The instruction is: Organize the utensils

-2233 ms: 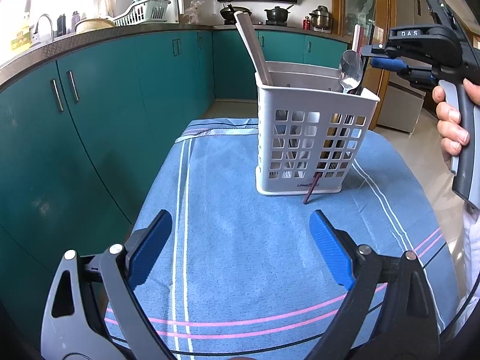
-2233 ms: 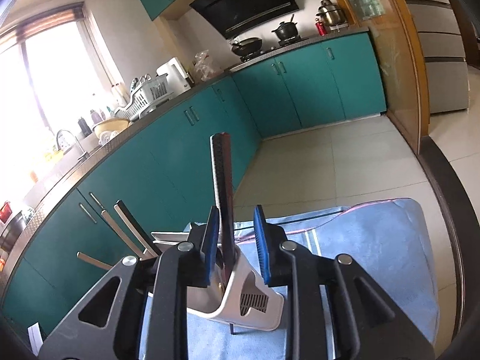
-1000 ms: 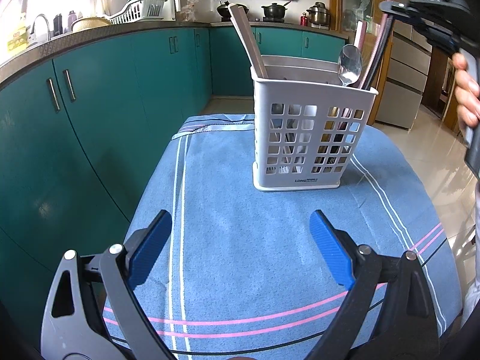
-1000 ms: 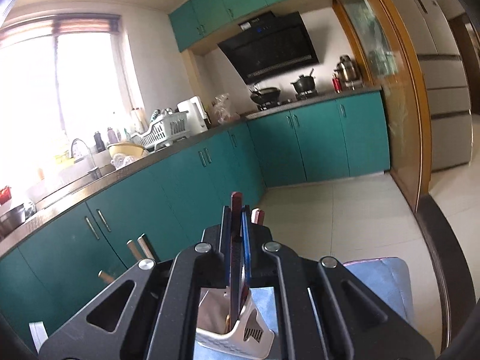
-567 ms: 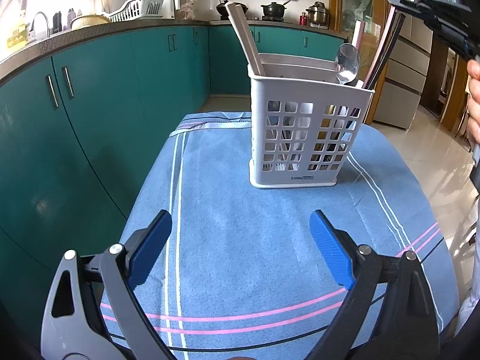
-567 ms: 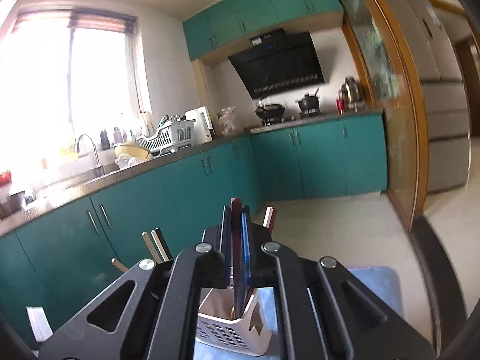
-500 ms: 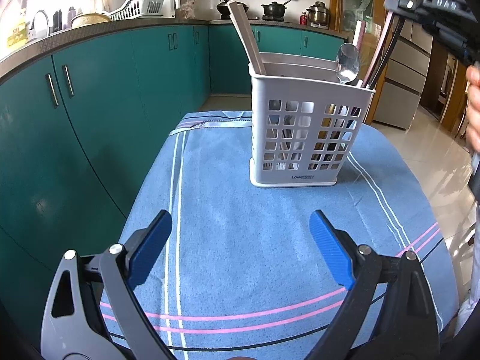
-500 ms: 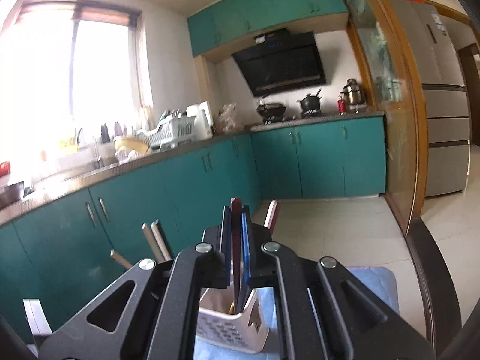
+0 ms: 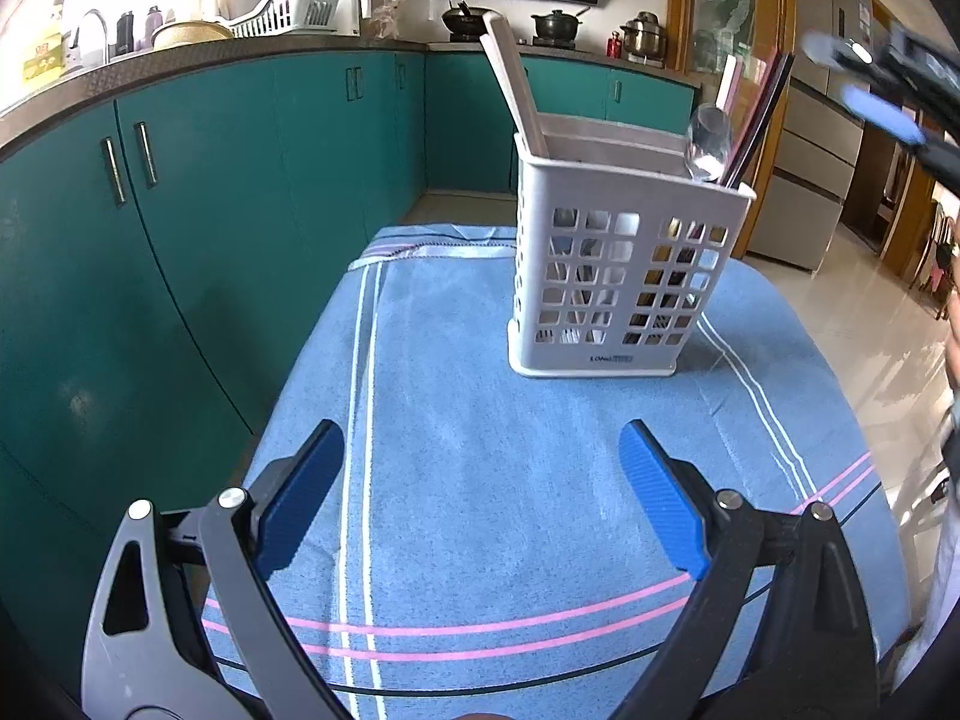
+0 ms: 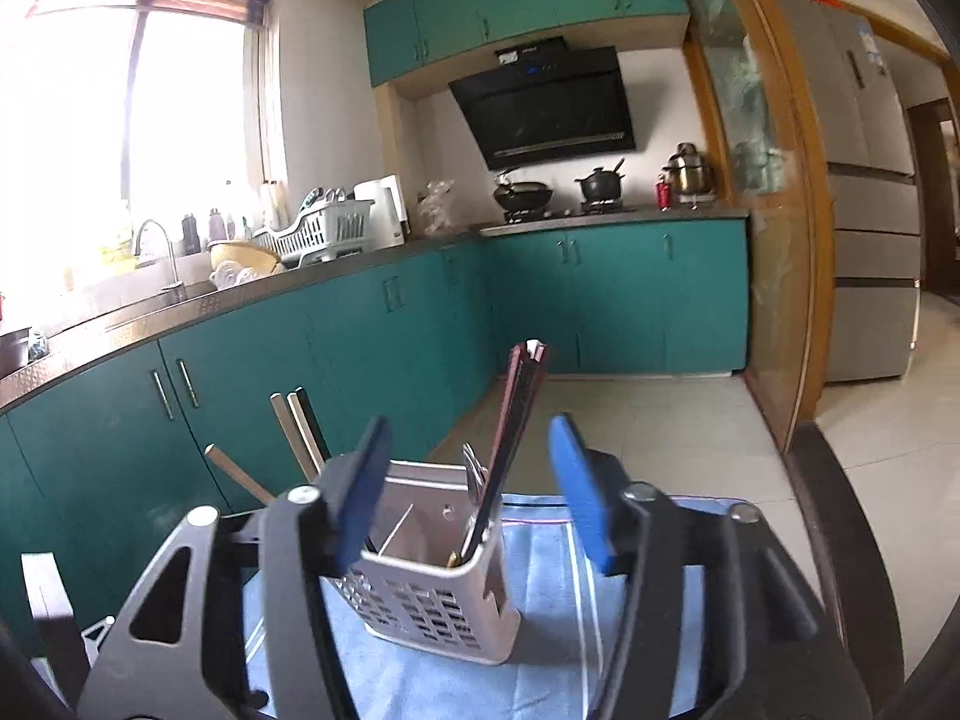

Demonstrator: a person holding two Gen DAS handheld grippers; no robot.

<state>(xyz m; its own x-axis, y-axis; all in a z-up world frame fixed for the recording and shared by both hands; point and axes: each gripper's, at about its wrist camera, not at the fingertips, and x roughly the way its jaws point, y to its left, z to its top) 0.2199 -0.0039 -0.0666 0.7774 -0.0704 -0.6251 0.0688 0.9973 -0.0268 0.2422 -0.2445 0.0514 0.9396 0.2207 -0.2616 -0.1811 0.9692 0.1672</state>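
**Right fingers part above the utensil holder; left fingers wide over bare cloth**

In the right wrist view the right gripper [image 10: 471,489] has just been opening: its blue fingers [image 10: 579,495] now stand apart, with nothing pressed between them. The dark red chopsticks [image 10: 519,414] rise in the gap, leaning to the upper right and touching neither finger, their lower ends inside the white utensil holder [image 10: 429,594] at lower centre of the frame. A metal utensil handle [image 10: 474,471] stands just left of them in the same corner, and pale chopsticks [image 10: 297,429] lean out to the left.

In the left wrist view the left gripper [image 9: 480,492] is spread wide and holds nothing, over the blue striped cloth [image 9: 480,480] on the desk. The holder sits well beyond it, upper centre-right, upright on the cloth, a spoon [image 9: 708,144] showing at its right corner. The right gripper appears blurred at the upper right edge.
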